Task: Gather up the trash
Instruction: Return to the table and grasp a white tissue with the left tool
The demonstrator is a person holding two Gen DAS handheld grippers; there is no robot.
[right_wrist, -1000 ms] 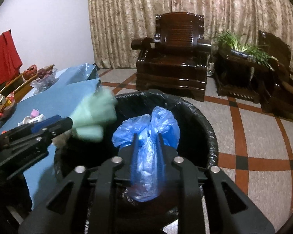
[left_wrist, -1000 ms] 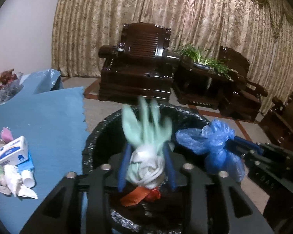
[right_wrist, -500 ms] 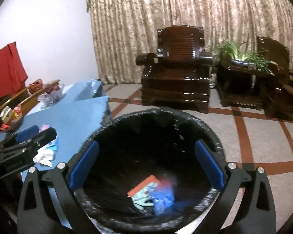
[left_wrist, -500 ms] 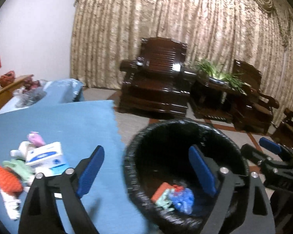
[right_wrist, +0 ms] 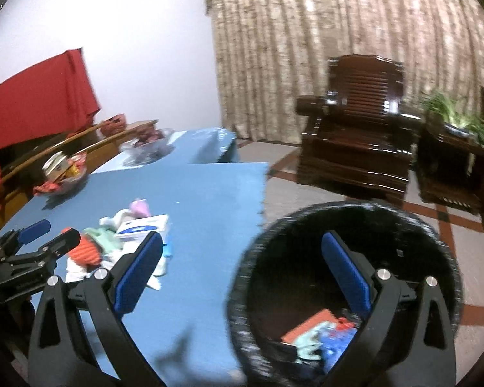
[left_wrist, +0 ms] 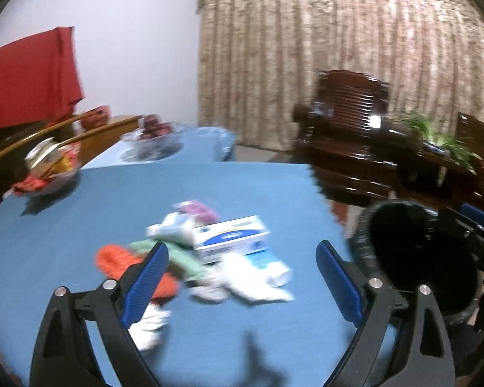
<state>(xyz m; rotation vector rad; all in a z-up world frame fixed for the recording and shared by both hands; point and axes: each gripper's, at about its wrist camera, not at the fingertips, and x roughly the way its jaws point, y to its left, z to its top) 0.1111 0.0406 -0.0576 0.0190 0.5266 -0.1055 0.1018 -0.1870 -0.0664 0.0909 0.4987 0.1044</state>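
Blue pads of the left gripper point(left_wrist: 242, 271) stand wide apart in the left wrist view, with nothing pinched between them. Its jaws have just been opening. Beyond them, on the blue tablecloth point(left_wrist: 80, 225), lies one loose trash pile point(left_wrist: 206, 254): a white-and-blue carton point(left_wrist: 230, 238), an orange piece point(left_wrist: 126, 264), a pale green scrap, something pink and some white paper bits, all blurred and partly overlapping. One black-lined trash bin point(left_wrist: 416, 254) stands off the table's right edge, with the other claw showing dark in front of it. Two glass bowls sit far back on the cloth.

Seen from the right wrist, the right gripper point(right_wrist: 242, 271) is likewise spread wide and empty, its jaws having just been opening. Its right finger hangs over the bin's mouth point(right_wrist: 338, 225), its left over the cloth. Inside the bin lie three scraps close together: one orange, one pale green, one blue. The pile stays on the table to the left, just beside the left gripper's tips.
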